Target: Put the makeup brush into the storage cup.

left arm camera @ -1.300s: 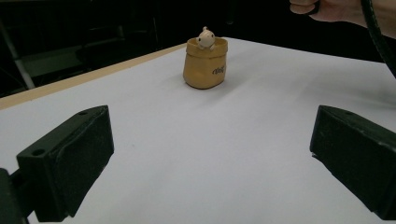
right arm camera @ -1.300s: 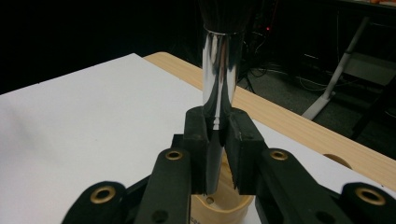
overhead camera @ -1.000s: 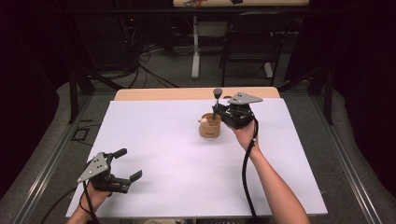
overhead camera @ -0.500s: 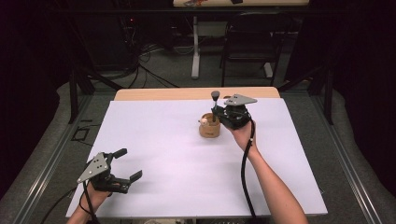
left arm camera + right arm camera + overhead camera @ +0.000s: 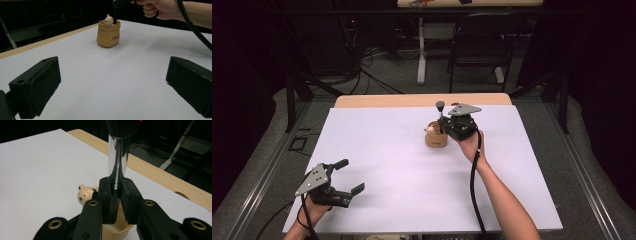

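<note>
The right gripper (image 5: 115, 195) pinches the brush (image 5: 118, 155) upright over the little bear pot (image 5: 435, 136) to drop it in, I think, while the left gripper (image 5: 349, 176) waits far off, its 2 jaws spread

- Left black two-jaw gripper (image 5: 346, 176): matte black body, 2 blocky rectangular pads (image 5: 37, 87), each with a small round hole near the top.
- Grey three-cornered plate (image 5: 312, 179) dotted with small holes.
- Right black two-jaw gripper (image 5: 116, 195): black link arms with 4 brass-ringed rivets (image 5: 93, 203).
- Thick black cable (image 5: 473, 190) trailing from it.
- Both forearms bare, no sleeves.
</note>
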Demonstrator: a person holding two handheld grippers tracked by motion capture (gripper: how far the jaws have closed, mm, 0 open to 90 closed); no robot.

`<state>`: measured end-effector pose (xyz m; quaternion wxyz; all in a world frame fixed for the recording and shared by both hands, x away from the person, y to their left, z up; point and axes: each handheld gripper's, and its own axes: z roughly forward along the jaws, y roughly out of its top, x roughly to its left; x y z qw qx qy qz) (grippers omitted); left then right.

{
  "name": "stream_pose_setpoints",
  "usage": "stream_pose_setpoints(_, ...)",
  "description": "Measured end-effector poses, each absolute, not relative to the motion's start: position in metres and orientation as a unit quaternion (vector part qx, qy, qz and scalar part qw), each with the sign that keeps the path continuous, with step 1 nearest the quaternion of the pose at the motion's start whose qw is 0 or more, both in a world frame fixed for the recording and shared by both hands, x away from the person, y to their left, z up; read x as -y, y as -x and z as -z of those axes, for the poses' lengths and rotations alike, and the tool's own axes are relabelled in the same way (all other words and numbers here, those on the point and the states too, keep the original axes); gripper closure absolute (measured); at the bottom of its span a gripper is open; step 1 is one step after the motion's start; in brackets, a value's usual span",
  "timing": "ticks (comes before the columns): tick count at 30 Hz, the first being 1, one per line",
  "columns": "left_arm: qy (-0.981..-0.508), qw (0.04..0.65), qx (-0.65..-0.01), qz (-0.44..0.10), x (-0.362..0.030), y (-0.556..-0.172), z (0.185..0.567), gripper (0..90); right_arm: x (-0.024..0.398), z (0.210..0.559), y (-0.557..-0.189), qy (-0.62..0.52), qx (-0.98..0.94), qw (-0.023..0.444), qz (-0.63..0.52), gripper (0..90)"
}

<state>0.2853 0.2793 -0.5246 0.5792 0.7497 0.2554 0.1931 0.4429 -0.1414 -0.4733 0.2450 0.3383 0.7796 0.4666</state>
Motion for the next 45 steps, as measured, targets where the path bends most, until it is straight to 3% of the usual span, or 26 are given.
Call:
stream_pose_setpoints(17, -0.751, 0.578, -0.253, -0.195, -0.279, -0.285, 0.525, 0.0, 0.136, 0.481, -0.446, -0.344, -0.79, 0.244, -0.445, 78.2)
stream_pose_setpoints(18, -0.751, 0.578, -0.254, -0.194, -0.279, -0.285, 0.525, 0.0, 0.136, 0.481, -0.446, -0.345, -0.791, 0.244, -0.442, 75.2)
stream_pose_setpoints(20, -0.751, 0.578, -0.253, -0.194, -0.279, -0.285, 0.525, 0.0, 0.137, 0.482, -0.447, -0.354, -0.79, 0.235, -0.442, 58.9)
stream_pose_setpoints(30, -0.756, 0.576, -0.248, -0.191, -0.278, -0.285, 0.524, 0.0, 0.145, 0.477, -0.444, -0.369, -0.786, 0.222, -0.443, 22.9)
stream_pose_setpoints(33, -0.757, 0.572, -0.249, -0.195, -0.277, -0.284, 0.523, 0.0, 0.149, 0.473, -0.44, -0.364, -0.785, 0.215, -0.452, 15.9)
stream_pose_setpoints(45, -0.76, 0.564, -0.256, -0.198, -0.274, -0.283, 0.52, 0.1, 0.164, 0.461, -0.417, -0.33, -0.797, 0.2, -0.465, 2.9)
